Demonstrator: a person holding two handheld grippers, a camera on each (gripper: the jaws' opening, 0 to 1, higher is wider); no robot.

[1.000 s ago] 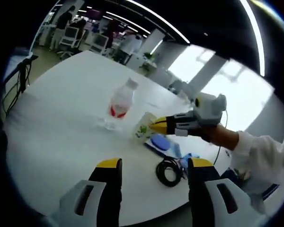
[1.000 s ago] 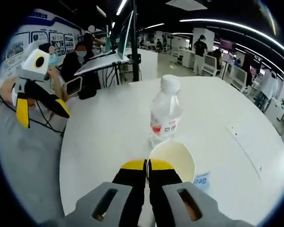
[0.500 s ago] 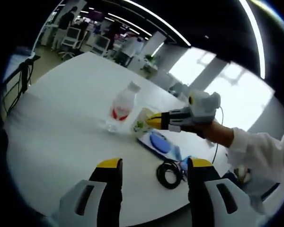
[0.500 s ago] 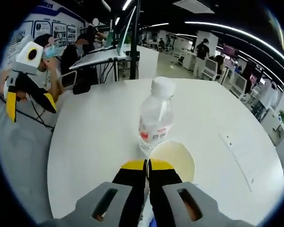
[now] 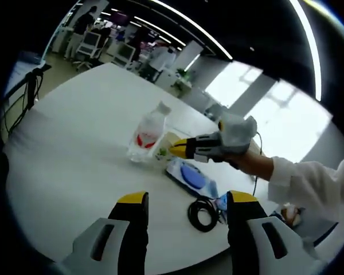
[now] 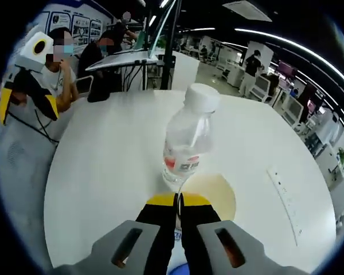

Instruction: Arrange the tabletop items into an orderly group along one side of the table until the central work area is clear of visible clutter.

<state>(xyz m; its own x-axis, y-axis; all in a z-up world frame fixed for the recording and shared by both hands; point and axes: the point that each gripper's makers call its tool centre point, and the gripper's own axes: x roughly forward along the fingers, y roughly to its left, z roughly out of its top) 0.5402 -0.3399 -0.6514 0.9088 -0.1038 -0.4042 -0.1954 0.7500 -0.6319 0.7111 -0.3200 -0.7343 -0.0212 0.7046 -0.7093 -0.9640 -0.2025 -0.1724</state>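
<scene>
My right gripper (image 6: 178, 200) is shut on the near rim of a cream paper cup (image 6: 215, 192), which it holds against the foot of a clear water bottle (image 6: 186, 143) with a white cap and a red label. The bottle leans in this view. In the left gripper view the right gripper (image 5: 179, 148) reaches in from the right with the cup (image 5: 164, 150) beside the bottle (image 5: 146, 134). My left gripper (image 5: 186, 200) hangs open and empty above the near part of the white table (image 5: 69, 166); it shows as the left gripper (image 6: 26, 109) in the right gripper view.
A blue flat item (image 5: 192, 175) lies just right of the cup, and a coiled black cable (image 5: 203, 213) lies nearer the table edge. A white strip (image 6: 286, 197) lies on the table's right. People sit at desks (image 6: 120, 60) beyond the table.
My right gripper has carried the cup leftward, away from the blue item, until it sits against the bottle. The bottle now leans more. The left gripper stays open.
</scene>
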